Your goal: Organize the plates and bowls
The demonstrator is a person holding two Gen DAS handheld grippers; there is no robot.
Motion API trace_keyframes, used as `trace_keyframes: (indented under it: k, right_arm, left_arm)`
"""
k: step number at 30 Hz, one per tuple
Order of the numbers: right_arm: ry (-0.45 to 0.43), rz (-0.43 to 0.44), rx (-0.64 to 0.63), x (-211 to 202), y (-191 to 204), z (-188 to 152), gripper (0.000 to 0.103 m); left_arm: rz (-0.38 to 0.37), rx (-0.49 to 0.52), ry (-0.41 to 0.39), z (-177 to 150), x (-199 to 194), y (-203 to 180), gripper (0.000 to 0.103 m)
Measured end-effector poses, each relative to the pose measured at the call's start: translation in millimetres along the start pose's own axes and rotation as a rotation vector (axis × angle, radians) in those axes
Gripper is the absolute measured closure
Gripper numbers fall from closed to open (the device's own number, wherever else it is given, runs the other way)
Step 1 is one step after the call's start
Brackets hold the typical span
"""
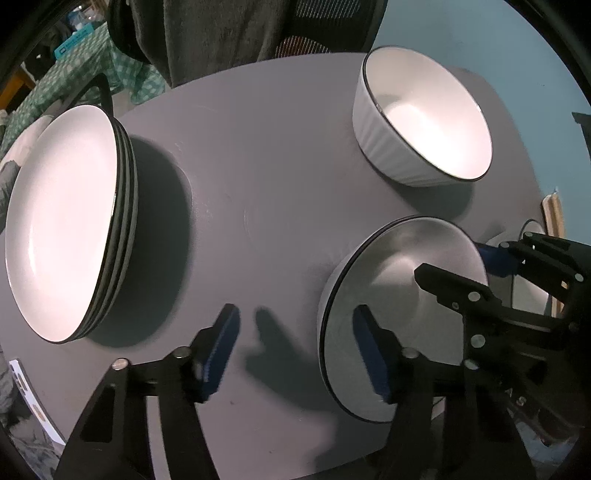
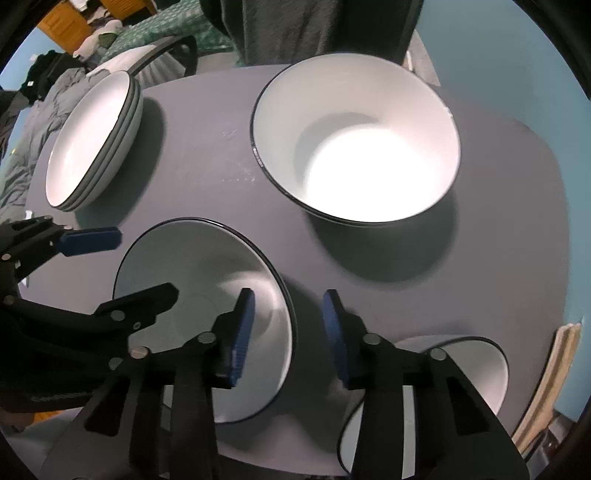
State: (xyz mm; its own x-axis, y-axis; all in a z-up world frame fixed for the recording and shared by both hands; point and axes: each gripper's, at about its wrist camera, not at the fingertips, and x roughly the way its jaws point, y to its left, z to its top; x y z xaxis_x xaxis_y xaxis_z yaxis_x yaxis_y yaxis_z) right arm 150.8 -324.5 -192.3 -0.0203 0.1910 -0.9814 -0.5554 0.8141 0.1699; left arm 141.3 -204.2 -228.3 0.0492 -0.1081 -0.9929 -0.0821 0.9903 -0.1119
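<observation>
I take the near bowl (image 1: 399, 317) as my landmark; it sits on the grey round table (image 1: 258, 184). My left gripper (image 1: 295, 347) hangs over that bowl's left rim, one blue pad (image 1: 371, 354) inside the bowl and the other (image 1: 221, 350) outside it over bare tabletop. The fingers stand fairly wide, and I see neither pad pressing on the rim. My right gripper (image 2: 288, 332) straddles the opposite rim of the same bowl (image 2: 207, 317), one pad (image 2: 240, 332) inside, the other (image 2: 334, 336) outside above the table. Its gap is narrower, yet the rim still shows clear of both pads, so nothing is gripped.

Beyond the near bowl, farther from me, stands a second white bowl (image 2: 358, 147) with a dark rim, upright and apart from it. Well to the left of the near bowl a stack of white plates (image 1: 70, 221) rests near the table edge. Just to the right of the near bowl, by the table's near edge, is another bowl (image 2: 461, 376), partly hidden behind my right finger. Behind the table I see a dark garment (image 1: 236, 33) draped over a chair.
</observation>
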Motion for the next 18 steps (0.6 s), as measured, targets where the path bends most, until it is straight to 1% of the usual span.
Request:
trace_keyframes:
  k: [1, 2, 4, 6, 8, 10, 13, 16, 18]
  right_arm:
    - [0.005, 0.003, -0.005, 0.9, 0.7, 0.0, 0.074]
    - [0.008, 0.007, -0.008, 2.4, 1.3, -2.1, 0.077]
    - [0.017, 0.012, -0.01, 4.2, 3.6, -3.9, 0.082]
    - [0.014, 0.003, 0.0, 3.8, 2.9, -5.0, 0.083]
    - [0.017, 0.004, 0.025, 2.9, -2.8, -6.4, 0.088]
    - [0.019, 0.031, 0.062, 0.2, -9.5, -8.9, 0.089]
    - [0.029, 0.052, 0.091, -2.7, -13.1, -13.0, 0.09]
    - [0.034, 0.061, 0.112, -4.6, -13.0, -19.8, 0.09]
    - [0.044, 0.086, 0.15, -5.8, -13.8, -28.0, 0.09]
  left_arm:
    - [0.004, 0.002, 0.006, -0.5, 0.5, -0.9, 0.051]
    - [0.007, 0.004, 0.015, -0.8, 1.9, -1.7, 0.054]
    - [0.009, 0.007, 0.034, -1.3, 4.7, -2.2, 0.064]
    - [0.006, 0.008, 0.045, -2.1, 6.2, -2.5, 0.069]
    - [-0.016, 0.0, 0.053, -2.5, 7.6, -3.5, 0.074]
    - [-0.036, -0.011, 0.057, -3.2, 7.1, -3.0, 0.082]
    - [-0.028, 0.002, 0.062, -2.5, 7.0, -5.4, 0.085]
    - [-0.017, 0.019, 0.071, -2.7, 7.4, -5.8, 0.086]
    - [-0.015, 0.029, 0.071, -2.8, 6.1, -5.6, 0.086]
